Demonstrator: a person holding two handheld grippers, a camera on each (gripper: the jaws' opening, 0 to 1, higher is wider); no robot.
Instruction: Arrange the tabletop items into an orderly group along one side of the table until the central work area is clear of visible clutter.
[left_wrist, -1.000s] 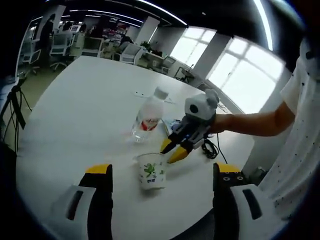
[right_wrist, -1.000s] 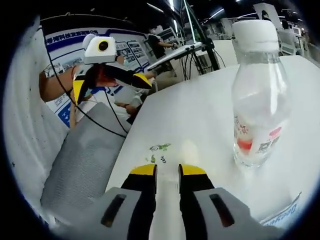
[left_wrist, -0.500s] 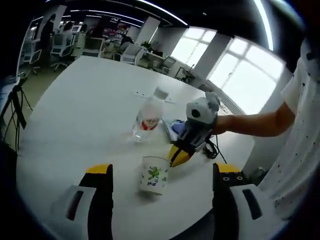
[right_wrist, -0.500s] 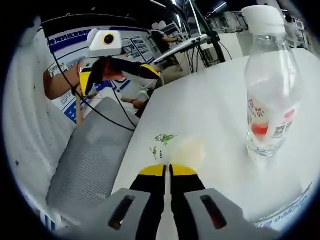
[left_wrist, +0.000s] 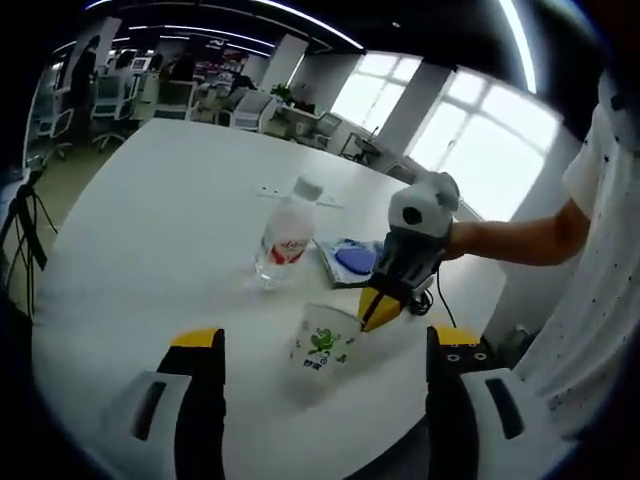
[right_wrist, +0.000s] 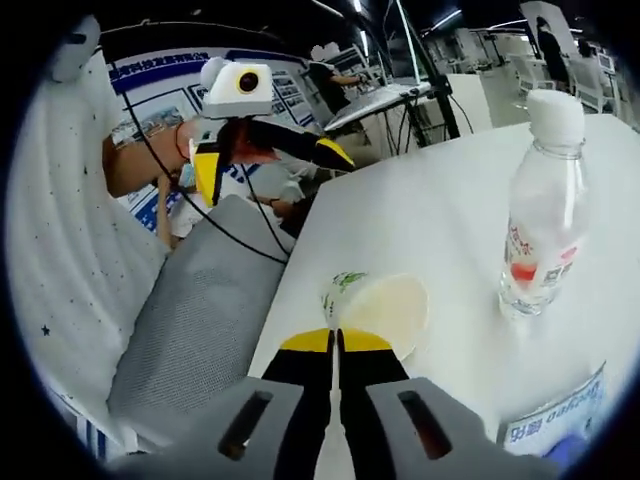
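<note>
Above the white table (left_wrist: 150, 230), right claw (right_wrist: 335, 342) pinches the paper cup (right_wrist: 378, 308) rim.

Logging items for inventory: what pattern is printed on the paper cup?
Green leaf print on the white paper cup, clearest in the left gripper view.

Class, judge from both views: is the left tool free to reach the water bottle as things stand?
Probably yes. The left tool is open and holds nothing, and the water bottle stands upright on bare table ahead. The paper cup, pinched by the right tool, sits nearer, slightly to one side.
</note>
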